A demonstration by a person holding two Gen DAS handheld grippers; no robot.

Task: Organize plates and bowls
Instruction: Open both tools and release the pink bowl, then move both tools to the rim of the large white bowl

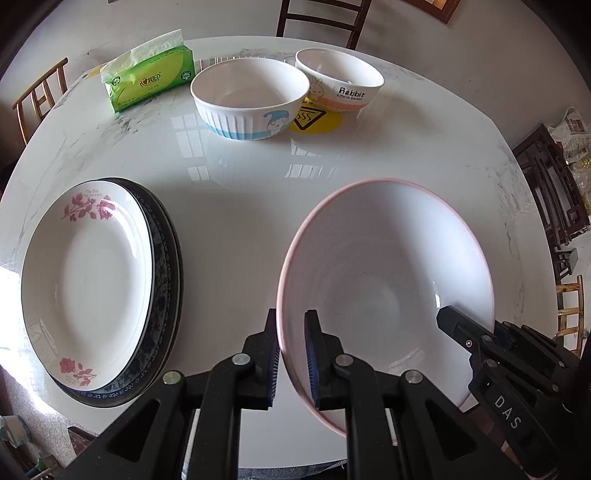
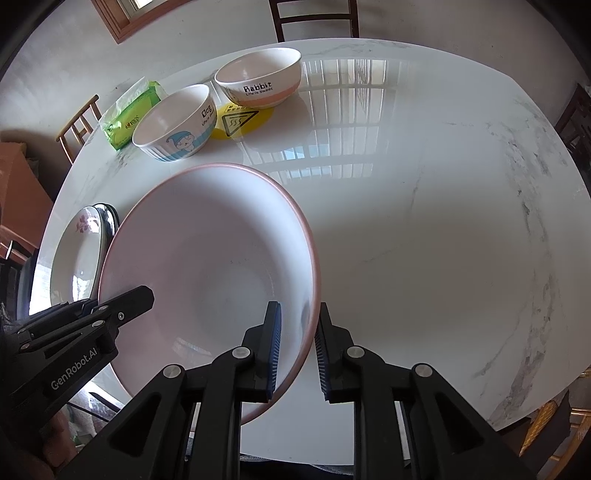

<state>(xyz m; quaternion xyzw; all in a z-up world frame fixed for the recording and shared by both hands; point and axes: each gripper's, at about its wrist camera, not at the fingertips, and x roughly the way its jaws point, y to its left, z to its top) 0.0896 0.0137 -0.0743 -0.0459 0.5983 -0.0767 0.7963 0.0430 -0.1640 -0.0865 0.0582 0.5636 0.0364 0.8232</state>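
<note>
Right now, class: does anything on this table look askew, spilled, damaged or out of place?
Nothing is spilled or broken. The one oddity is the plate stack: the rose plate sits off-centre, shifted left on the dark-patterned plate beneath. The pink-rimmed bowl has both grippers straddling its rim.

Tabletop (image 2: 424, 221): glossy white marble-look surface. Large bowl (image 1: 388, 266): smooth glazed ceramic. Tissue pack (image 1: 147, 83): shiny green plastic wrap. Chair (image 1: 321, 18): dark wood.
</note>
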